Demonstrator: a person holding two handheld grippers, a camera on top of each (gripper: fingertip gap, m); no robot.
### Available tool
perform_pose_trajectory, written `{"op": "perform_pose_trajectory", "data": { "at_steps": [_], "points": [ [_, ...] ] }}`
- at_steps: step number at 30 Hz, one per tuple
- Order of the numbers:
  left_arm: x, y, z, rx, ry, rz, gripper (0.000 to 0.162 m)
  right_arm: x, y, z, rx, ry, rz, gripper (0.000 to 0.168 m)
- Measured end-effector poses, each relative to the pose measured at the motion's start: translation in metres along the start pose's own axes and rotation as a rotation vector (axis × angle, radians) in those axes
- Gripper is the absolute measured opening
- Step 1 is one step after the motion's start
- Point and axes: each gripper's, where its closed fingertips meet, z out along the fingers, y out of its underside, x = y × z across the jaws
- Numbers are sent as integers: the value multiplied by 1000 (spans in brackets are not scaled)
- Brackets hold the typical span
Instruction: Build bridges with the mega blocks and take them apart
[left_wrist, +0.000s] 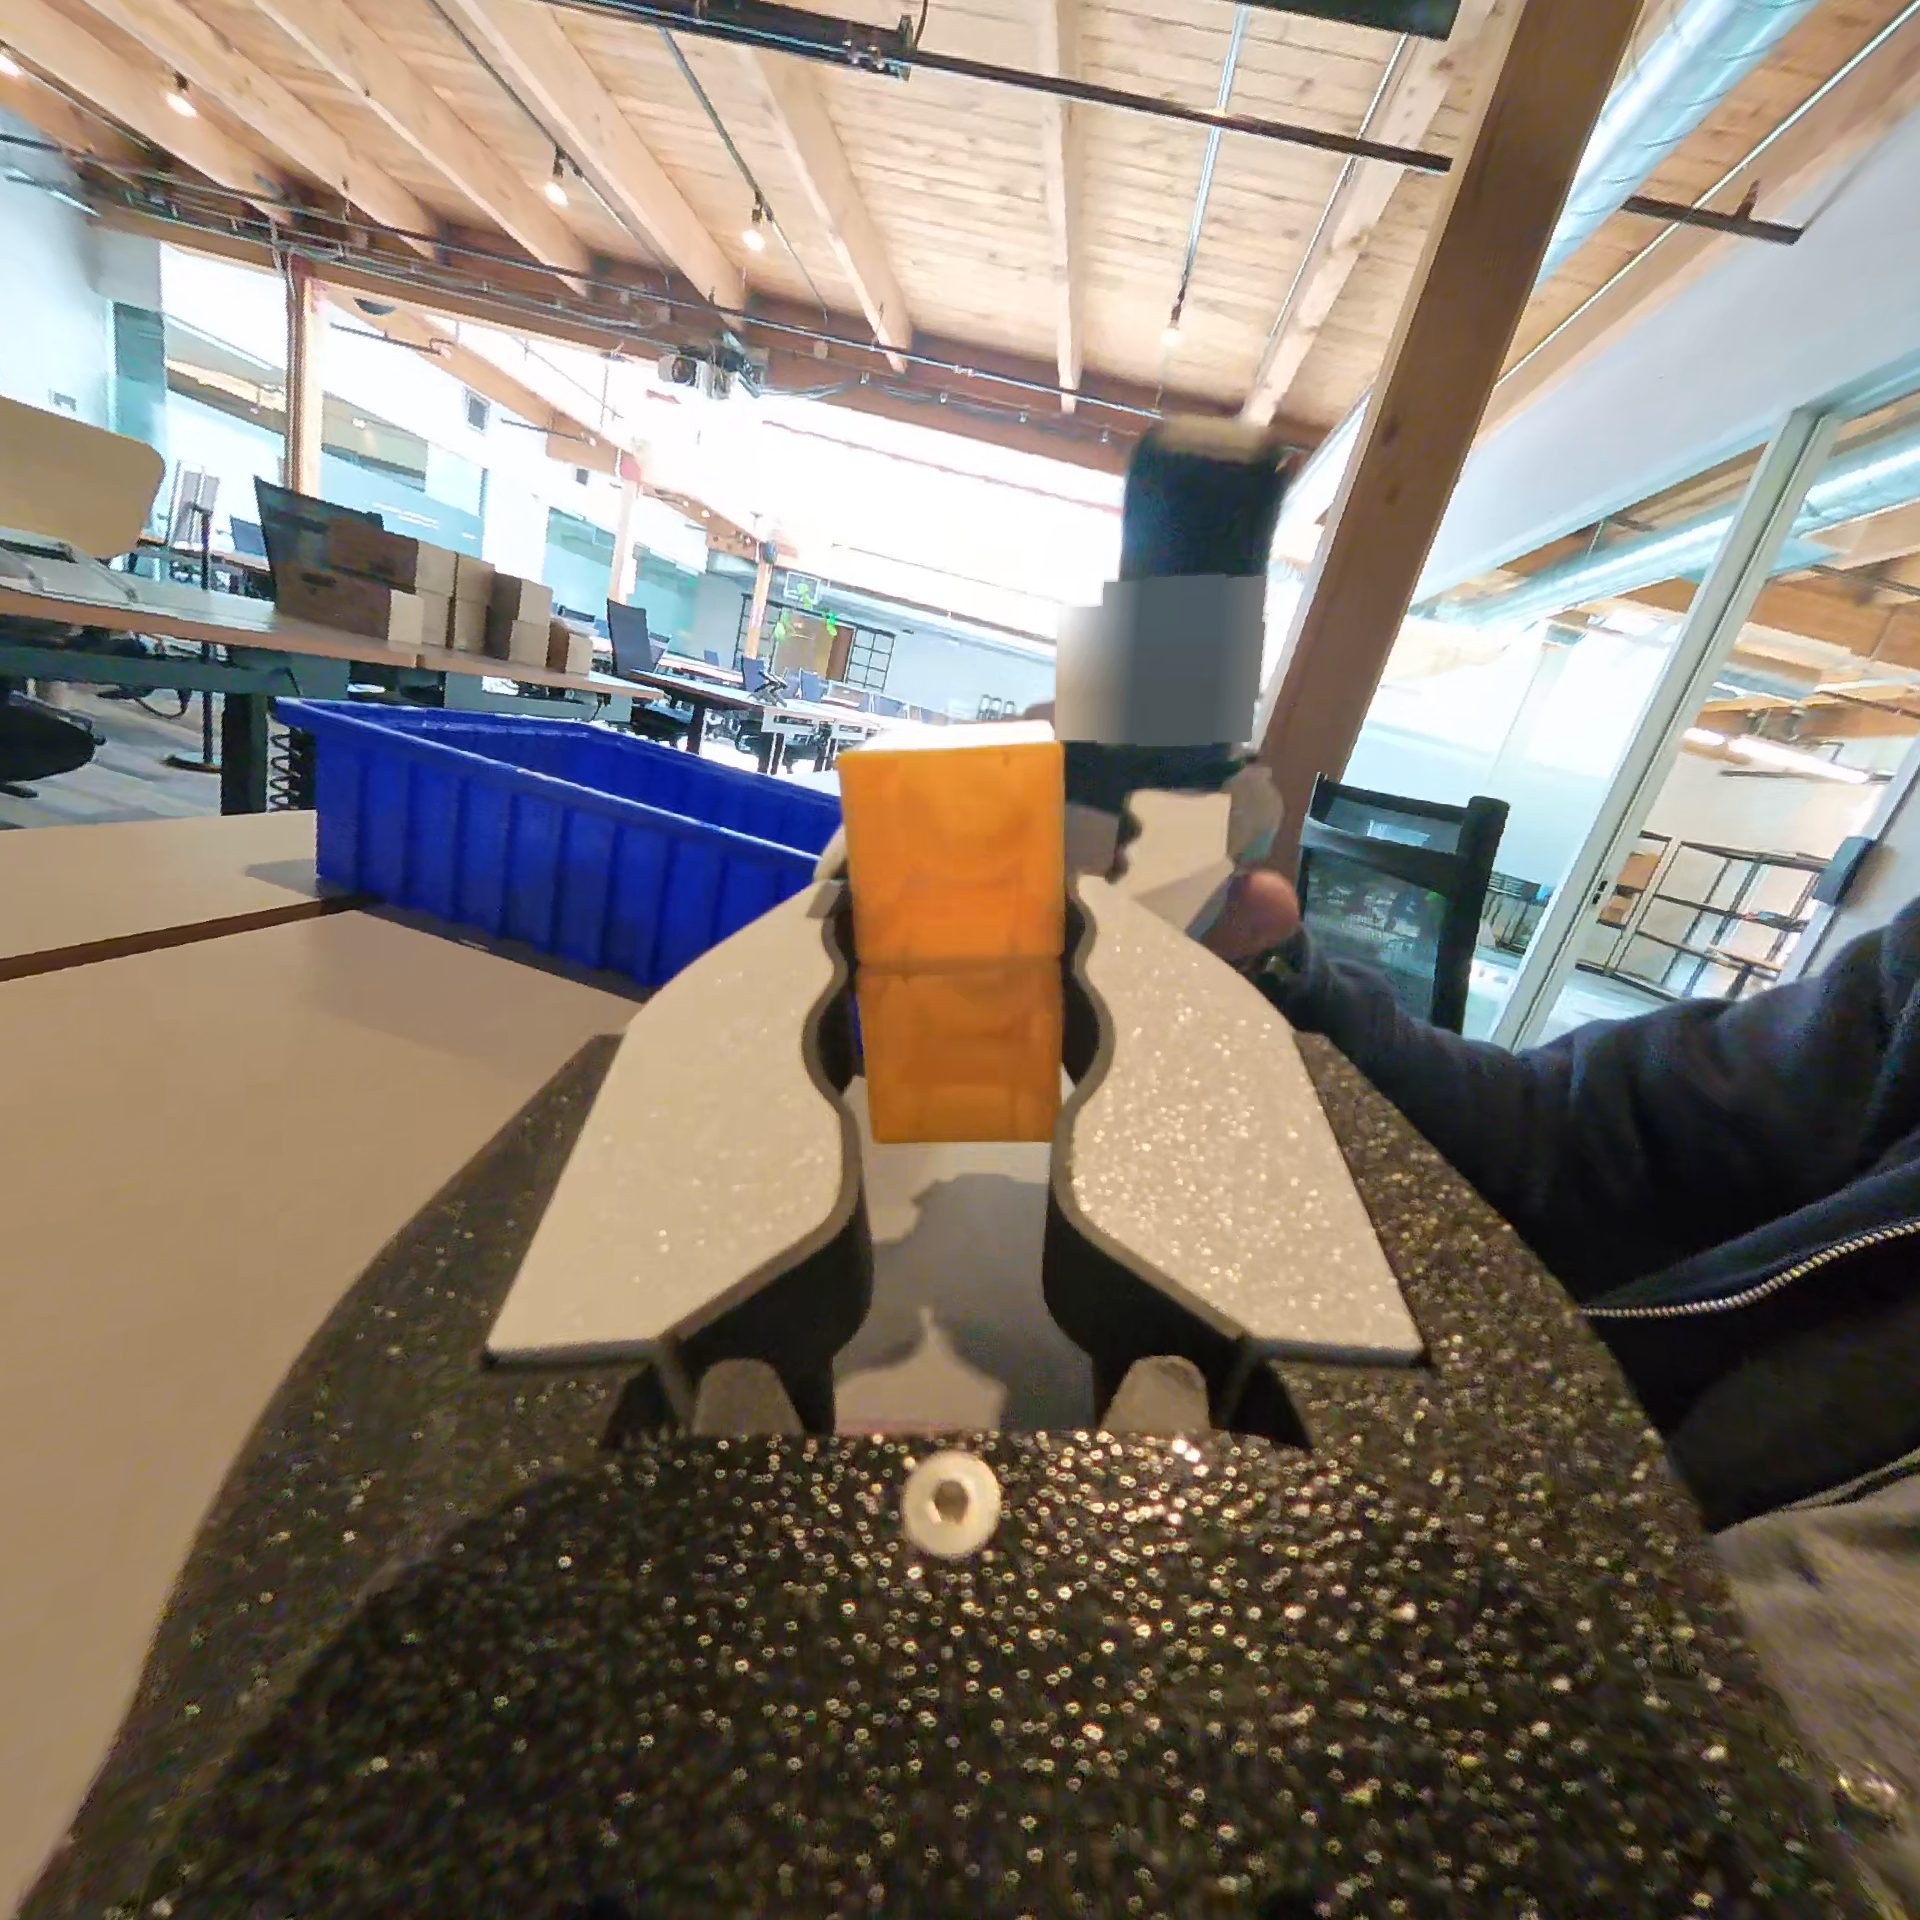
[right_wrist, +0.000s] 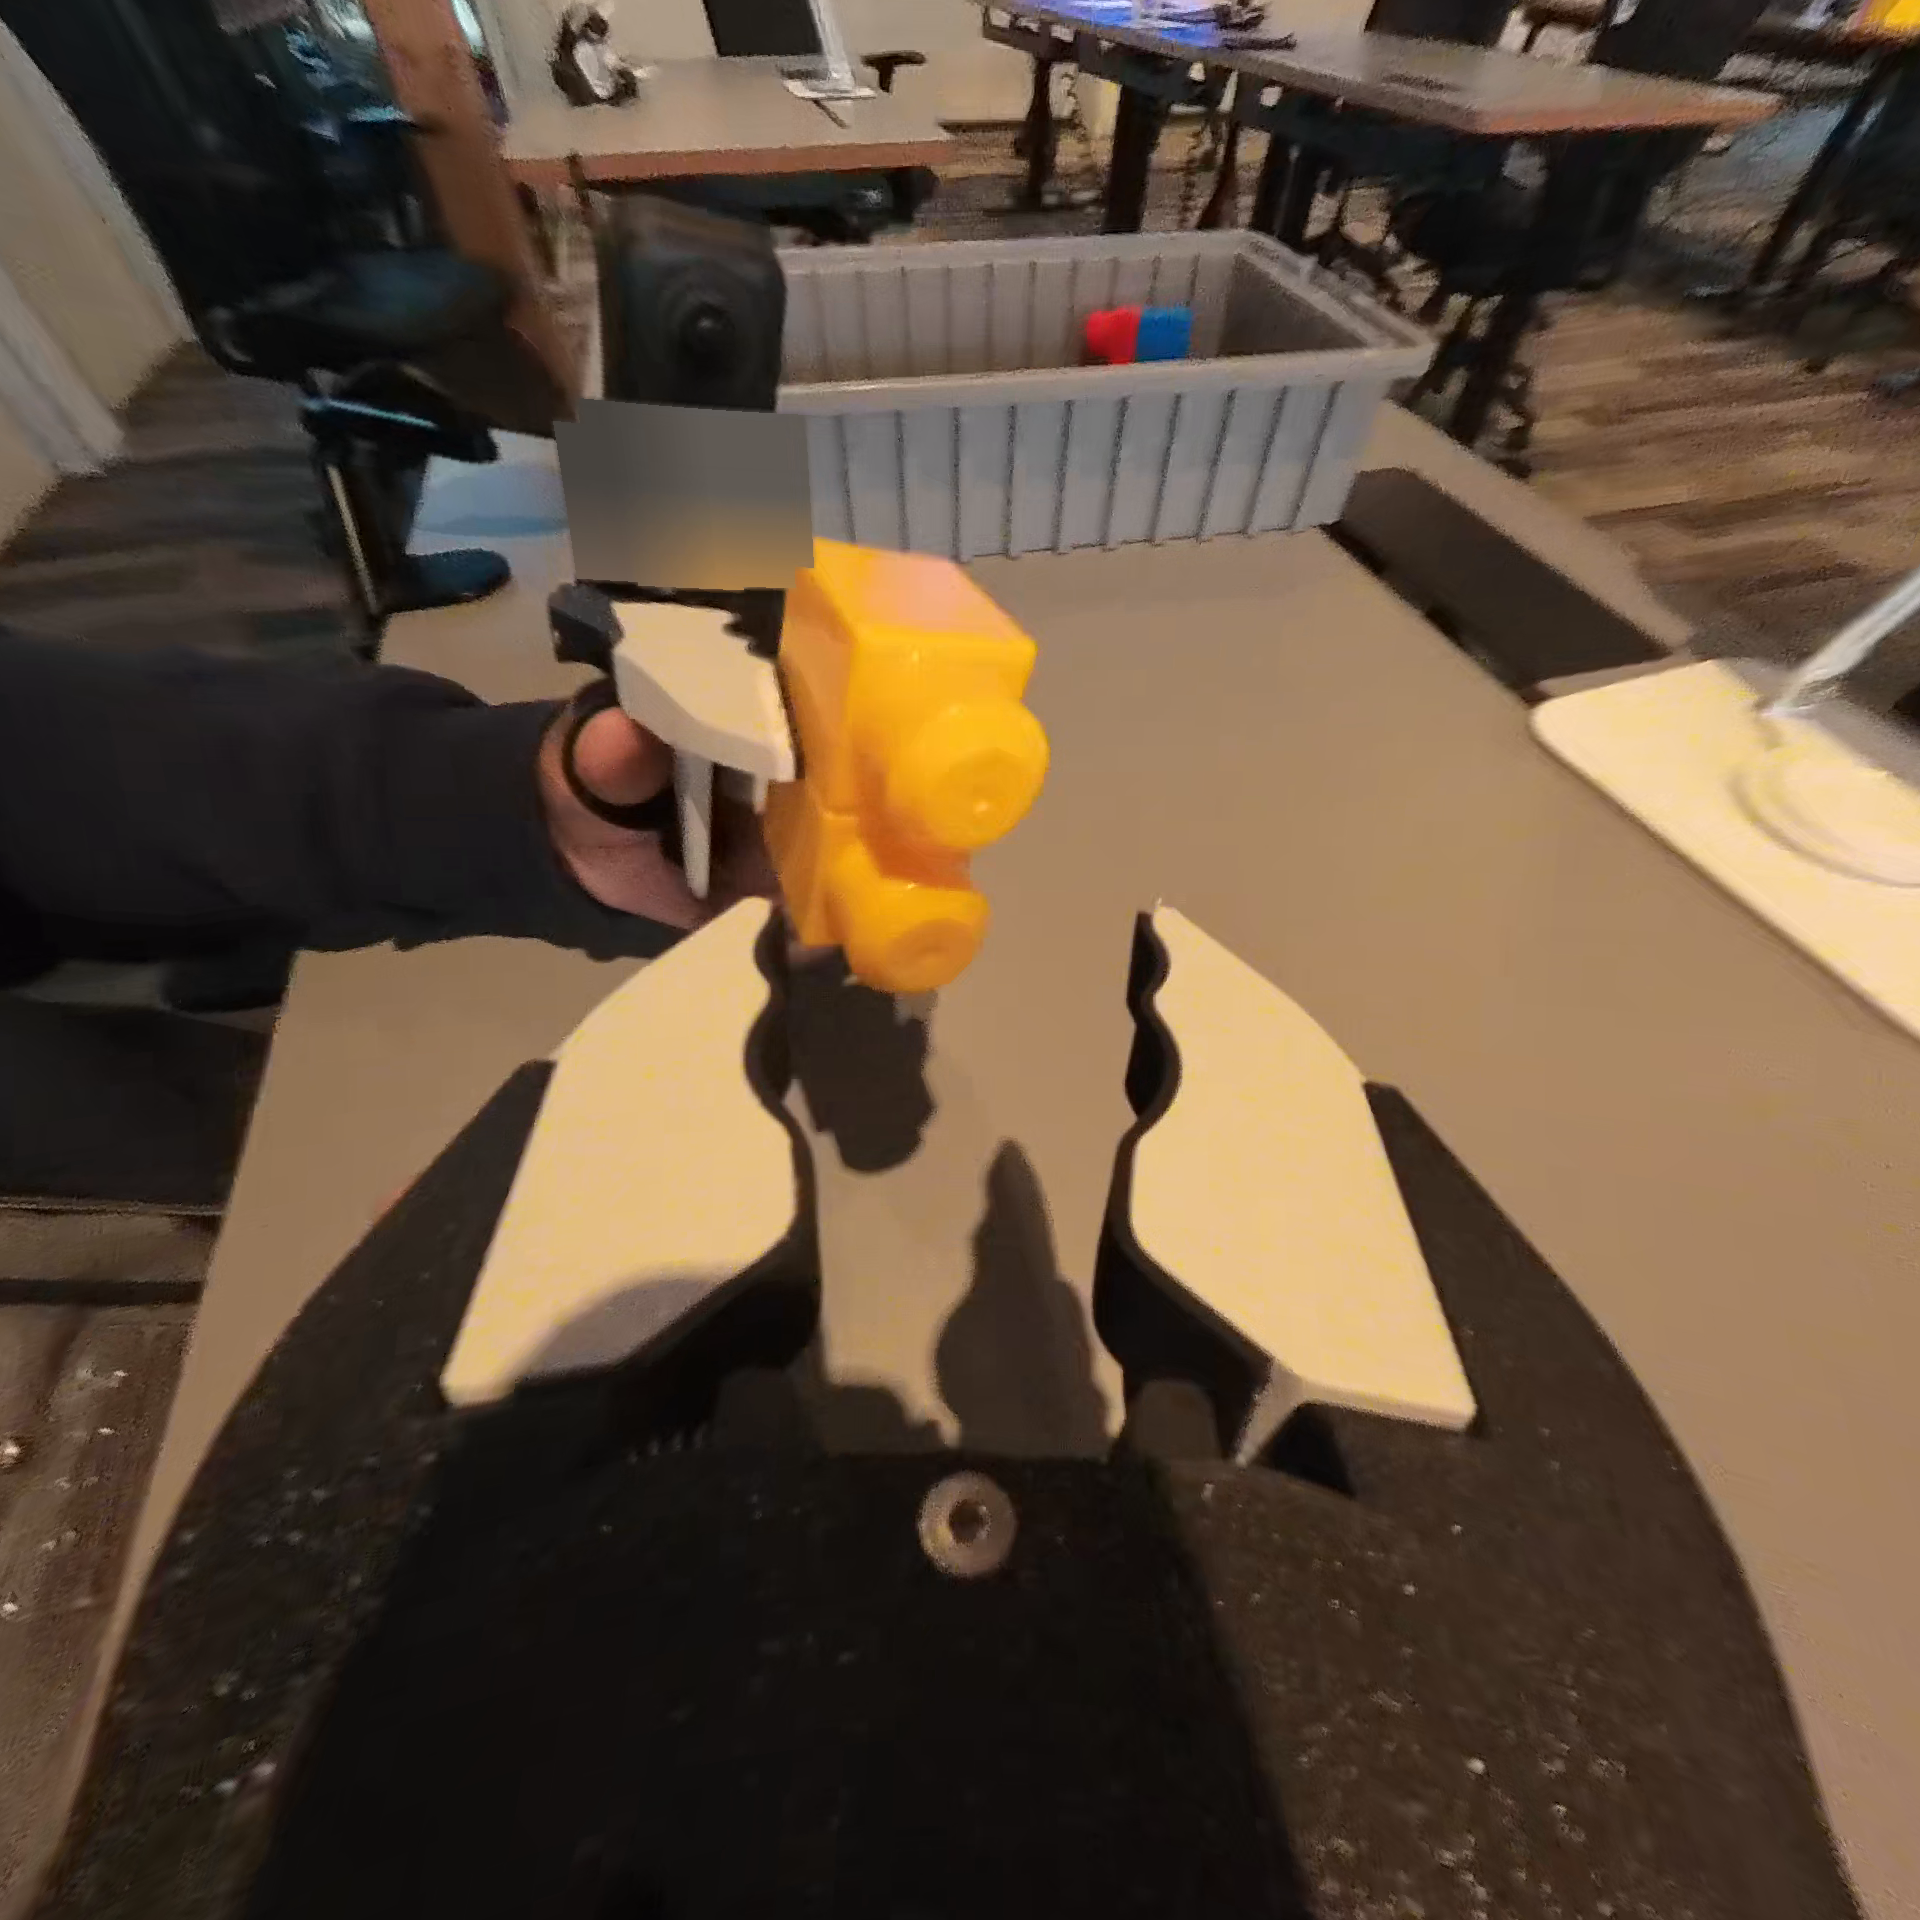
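My left gripper (left_wrist: 951, 906) is shut on a yellow two-stud mega block (left_wrist: 951, 842) and holds it above the grey table (left_wrist: 260, 1091). In the right wrist view the same block (right_wrist: 894, 769) hangs in the air with its studs turned toward the camera, pinched by the left gripper's white fingers (right_wrist: 707, 696). My right gripper (right_wrist: 956, 925) is open and empty, just in front of and below the block, not touching it. It also shows behind the block in the left wrist view (left_wrist: 1164, 842).
A blue bin (left_wrist: 561, 831) stands on the table at the far left. A grey bin (right_wrist: 1039, 457) at the table's far edge holds a red block (right_wrist: 1110, 335) and a blue block (right_wrist: 1164, 332). A white pad (right_wrist: 1714, 831) lies at the right. A person's dark sleeve (left_wrist: 1662, 1143) reaches in. The grippers are tip to tip, or close to it.
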Motion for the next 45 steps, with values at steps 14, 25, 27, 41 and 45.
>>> {"op": "perform_pose_trajectory", "data": {
  "at_steps": [14, 25, 27, 41, 45],
  "points": [
    [7, 3, 8, -11, 49, 1, 36, -27, 9, 18, 81, -252, 230, 44],
    [12, -4, 6, 53, 88, -70, 36, -27, 10, 15, 62, -195, 81, 35],
    [9, -26, -5, 189, 97, -120, 36, -25, 19, 16, 8, -159, 16, 35],
    [3, 5, 3, -80, -25, 115, 35, 167, 63, -227, -435, 848, 101, 35],
    [6, 12, 9, -105, -15, 122, 36, 203, 127, -296, -651, 921, 355, 35]
  ]
}}
